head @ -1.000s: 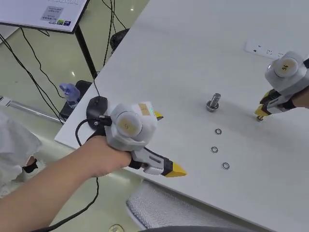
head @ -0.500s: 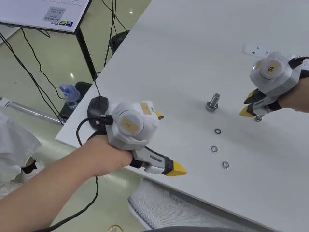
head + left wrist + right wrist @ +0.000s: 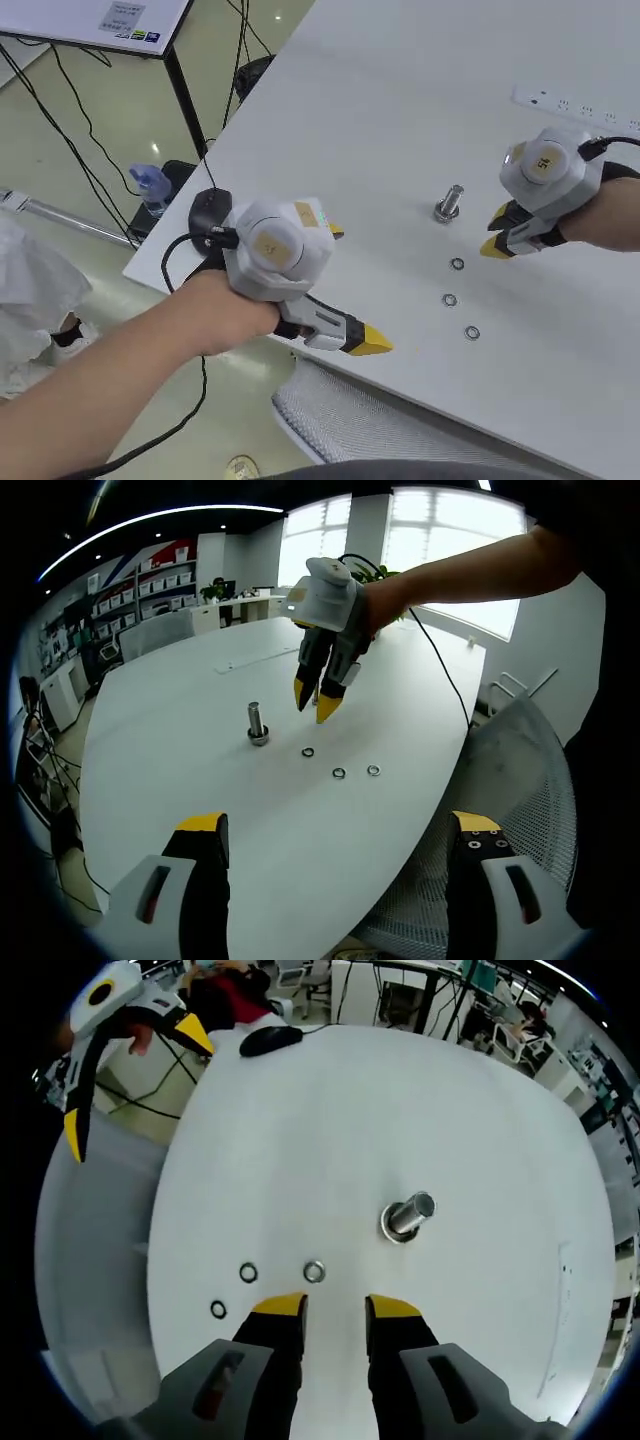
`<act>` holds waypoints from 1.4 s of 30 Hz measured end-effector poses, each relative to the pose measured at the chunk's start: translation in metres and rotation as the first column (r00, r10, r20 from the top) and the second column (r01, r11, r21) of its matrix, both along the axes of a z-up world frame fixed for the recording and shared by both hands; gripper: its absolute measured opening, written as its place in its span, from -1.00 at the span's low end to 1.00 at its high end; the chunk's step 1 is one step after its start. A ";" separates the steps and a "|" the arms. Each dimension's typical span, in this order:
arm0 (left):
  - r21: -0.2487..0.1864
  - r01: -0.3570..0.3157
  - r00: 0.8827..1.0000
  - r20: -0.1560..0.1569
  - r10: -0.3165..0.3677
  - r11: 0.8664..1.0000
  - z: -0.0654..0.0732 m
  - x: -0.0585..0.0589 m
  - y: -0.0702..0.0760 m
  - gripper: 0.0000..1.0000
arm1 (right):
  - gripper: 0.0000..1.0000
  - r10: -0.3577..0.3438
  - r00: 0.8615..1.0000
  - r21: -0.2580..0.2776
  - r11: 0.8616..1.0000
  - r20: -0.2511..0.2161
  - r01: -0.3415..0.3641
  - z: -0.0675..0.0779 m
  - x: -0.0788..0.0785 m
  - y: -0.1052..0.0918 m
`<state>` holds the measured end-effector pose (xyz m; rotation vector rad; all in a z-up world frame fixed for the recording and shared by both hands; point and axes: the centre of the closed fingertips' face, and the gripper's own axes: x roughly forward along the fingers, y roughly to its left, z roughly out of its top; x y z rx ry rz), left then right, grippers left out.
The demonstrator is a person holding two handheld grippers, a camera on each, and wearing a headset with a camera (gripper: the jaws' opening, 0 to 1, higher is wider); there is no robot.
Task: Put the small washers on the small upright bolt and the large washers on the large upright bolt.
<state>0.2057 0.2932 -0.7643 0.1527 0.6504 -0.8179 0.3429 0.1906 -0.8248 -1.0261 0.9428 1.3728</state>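
Three washers (image 3: 450, 300) lie flat on the white table (image 3: 380, 120) in a loose row, a little apart from each other. They are near the bolt (image 3: 449, 203), which stands upright just past one end of the row. The bolt has a wider ring at its foot. I cannot tell if that is its own base or a washer sitting on it. The three washers look much the same to me, so I cannot tell small from large. The right gripper (image 3: 497, 232) hovers over the table just beside the washer nearest the bolt, with its tips pointing down. Its jaws are a little apart and there is nothing between them. The left gripper (image 3: 350, 290) is well apart from all this, held out over the near edge of the table, with its jaws spread wide and empty. A black mouse (image 3: 207, 212) sits by the table edge behind it, and a grey chair (image 3: 340, 410) is below. I think the washers are light, thin, hard and smooth. Lying flat like that, they will be tricky to pick up, because the tips could slip off and send one skidding away. The best place to hold one is across its rim, with a tip on each side and low to the table. A soft squeeze should do, and a washer will not bend or break. It must then stay level so that its hole goes over the top of the bolt.
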 end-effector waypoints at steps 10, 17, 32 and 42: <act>0.001 0.001 1.000 0.004 -0.001 1.000 0.001 0.001 0.000 0.79 | -0.50 0.005 1.000 0.002 1.000 -0.019 -0.005 -0.022 -0.012 0.008; -0.002 0.007 1.000 -0.004 -0.007 1.000 0.000 -0.003 -0.001 0.77 | -0.50 -0.006 1.000 -0.003 1.000 -0.026 0.006 -0.037 -0.017 0.013; -0.009 -0.005 1.000 -0.016 0.004 1.000 -0.002 -0.008 0.003 0.74 | -0.52 -0.016 1.000 -0.016 1.000 -0.009 0.016 -0.045 -0.016 0.013; -0.017 -0.005 1.000 -0.018 0.005 1.000 -0.001 -0.008 -0.001 0.71 | -0.62 0.004 1.000 -0.043 0.999 -0.002 -0.004 -0.046 -0.019 0.013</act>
